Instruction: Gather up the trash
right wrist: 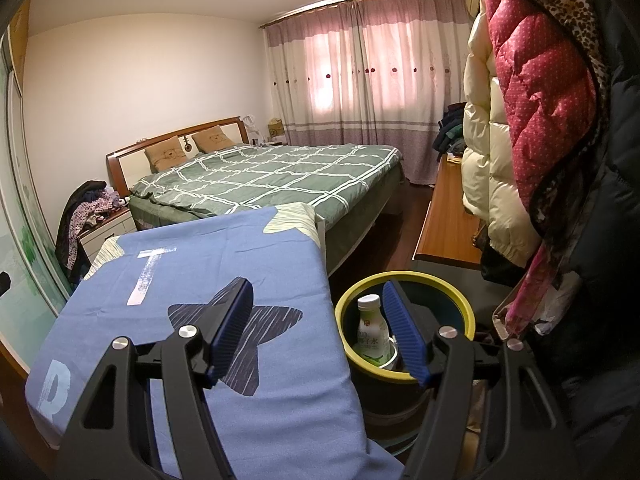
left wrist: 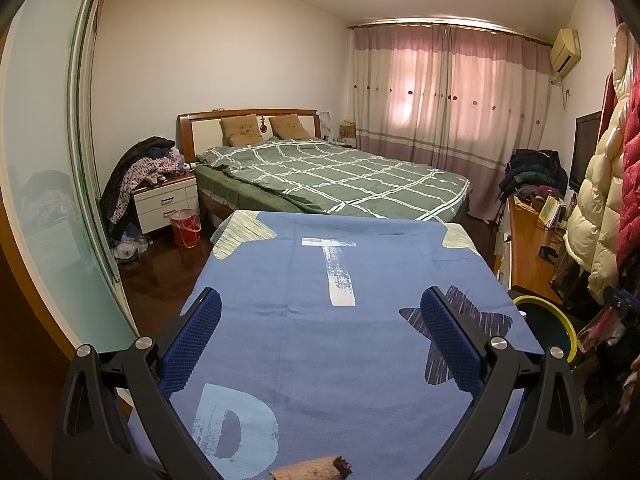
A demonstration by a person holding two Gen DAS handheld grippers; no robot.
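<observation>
Bedroom w/ a big bed [left wrist: 332,176] under a green plaid duvet, pink-and-cream curtains [left wrist: 444,96] behind it, puffer coats [right wrist: 520,120] hanging at the right edge. In front of the bed stands a table [left wrist: 340,344] covered w/ a blue cloth printed w/ letters and a dark star. Just beside the table's right edge, on the floor, sits a dark trash bin [right wrist: 440,280] w/ a yellow rim; in the left wrist view only a slice of that rim shows. Inside the bin a white plastic bottle [right wrist: 373,332] w/ green label stands upright, w/ something pale beside it, too hidden to name. Left claw [left wrist: 320,336] hovers over the cloth, blue pads wide apart, nothing between them. Right claw [right wrist: 318,330] is also spread, empty: its left finger over the star print, its right finger over the bin mouth, next to the bottle but not touching, as far as can be seen. A brownish scrap [left wrist: 316,468] lies on the cloth at the near edge, below the left claw; can't tell what it is.
</observation>
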